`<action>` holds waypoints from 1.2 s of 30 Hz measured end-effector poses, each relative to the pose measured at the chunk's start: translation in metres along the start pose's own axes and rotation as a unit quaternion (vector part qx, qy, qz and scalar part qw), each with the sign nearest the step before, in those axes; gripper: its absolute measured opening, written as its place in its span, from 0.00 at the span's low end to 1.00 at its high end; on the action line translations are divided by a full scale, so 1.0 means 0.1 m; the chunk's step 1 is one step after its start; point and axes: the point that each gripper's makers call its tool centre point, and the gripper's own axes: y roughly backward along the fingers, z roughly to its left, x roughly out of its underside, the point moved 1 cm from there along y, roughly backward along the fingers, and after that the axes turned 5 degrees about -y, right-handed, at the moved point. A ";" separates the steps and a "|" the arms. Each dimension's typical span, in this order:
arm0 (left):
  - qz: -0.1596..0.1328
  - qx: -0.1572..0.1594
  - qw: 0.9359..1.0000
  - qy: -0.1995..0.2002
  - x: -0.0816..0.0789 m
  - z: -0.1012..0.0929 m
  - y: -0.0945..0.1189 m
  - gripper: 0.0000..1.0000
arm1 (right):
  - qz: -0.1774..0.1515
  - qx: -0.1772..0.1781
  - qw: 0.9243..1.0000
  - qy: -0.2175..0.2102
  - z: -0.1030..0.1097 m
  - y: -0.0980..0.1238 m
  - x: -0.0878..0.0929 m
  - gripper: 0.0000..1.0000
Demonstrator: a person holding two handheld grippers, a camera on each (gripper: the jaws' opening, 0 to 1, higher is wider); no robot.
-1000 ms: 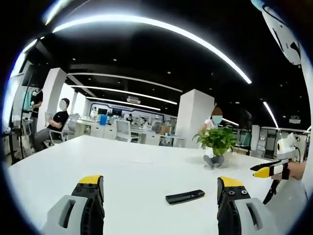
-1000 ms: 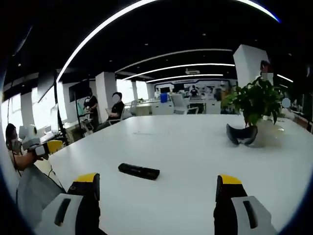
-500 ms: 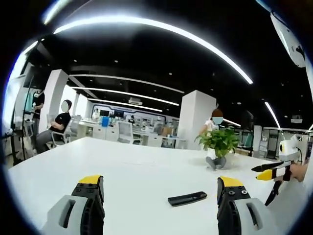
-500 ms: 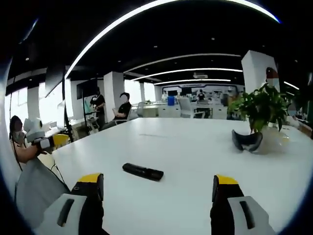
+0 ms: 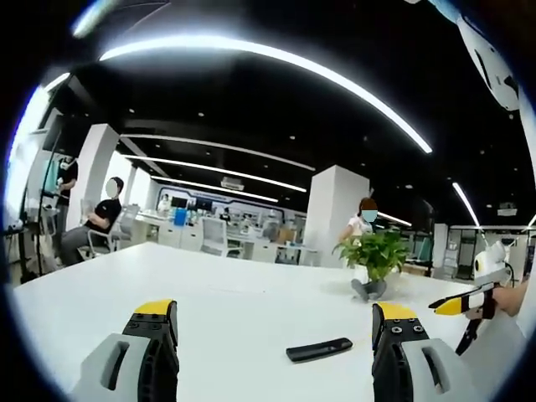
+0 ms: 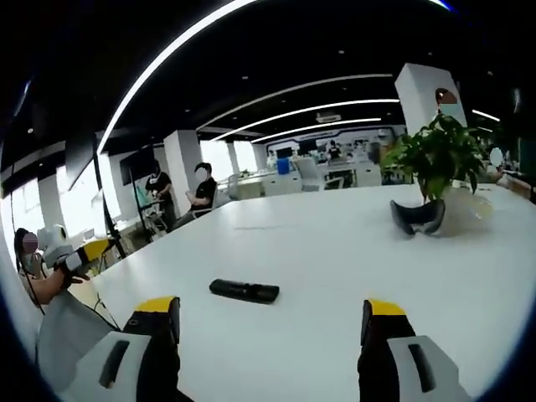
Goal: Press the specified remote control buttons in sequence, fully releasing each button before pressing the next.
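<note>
In the left gripper view the left gripper (image 5: 272, 322) is wide open above the white bench (image 5: 126, 285), and the black remote (image 5: 318, 349) lies flat between its jaws, near the plant (image 5: 374, 255). In the right gripper view the right gripper (image 6: 272, 322) is open too, holding nothing, and the remote (image 6: 244, 291) lies on the bench (image 6: 335, 251) ahead of its left jaw.

Open-plan office, dark ceiling with long curved light strips (image 5: 276, 63). Large white table (image 6: 335, 251); potted plant (image 6: 435, 155) on it. White square pillars (image 5: 331, 213). Desks and chairs (image 5: 213, 234) beyond, details blurred. Bright windows (image 6: 71, 209), seemingly, along one side.
</note>
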 end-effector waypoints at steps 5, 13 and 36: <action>-0.002 -0.002 1.000 0.007 -0.01 0.00 0.00 1.00 | 0.006 0.005 1.000 0.012 -0.01 0.00 0.02 0.89; 0.028 -0.009 0.999 0.016 0.10 0.04 -0.01 1.00 | 0.007 0.009 1.000 0.029 -0.01 0.00 0.02 0.89; 0.056 -0.012 0.998 -0.004 0.16 0.01 -0.02 1.00 | -0.010 0.004 1.000 -0.016 -0.05 0.03 -0.01 0.85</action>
